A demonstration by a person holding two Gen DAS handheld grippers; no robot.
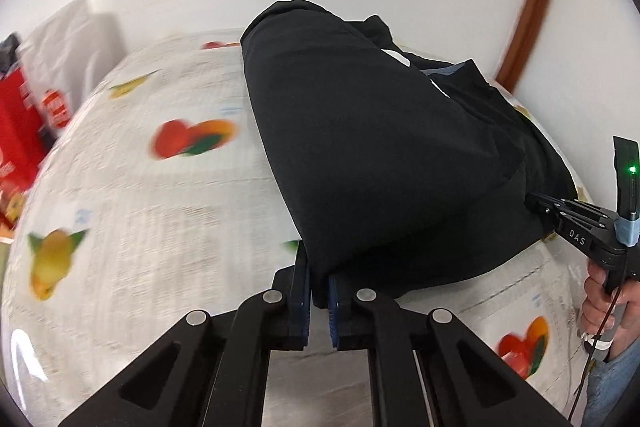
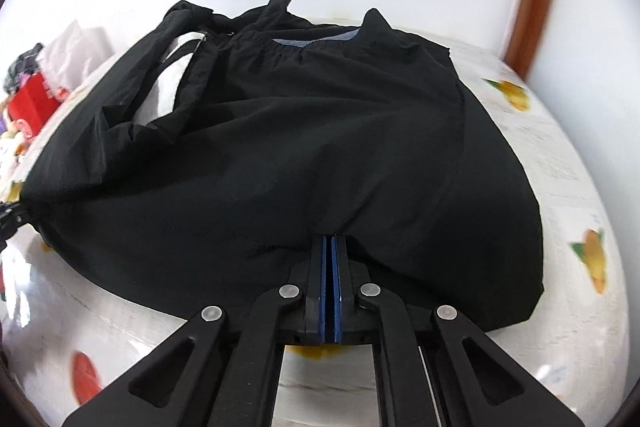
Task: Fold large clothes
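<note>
White wall behind, fruit-print bench (image 1: 168,195) below: our black garment (image 2: 304,155) lies ahead, its near hem running between both hands. Left fingers (image 1: 319,291) and right fingers (image 2: 329,267) each pinch that hem closed.

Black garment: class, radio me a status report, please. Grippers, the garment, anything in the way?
Left gripper shut on black garment edge. Right gripper shut on its near hem. Garment bunched on fruit-print tablecloth. Nothing in the way.

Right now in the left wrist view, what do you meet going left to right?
red box → fruit-print tablecloth → black garment → right gripper → hand holding it
</note>
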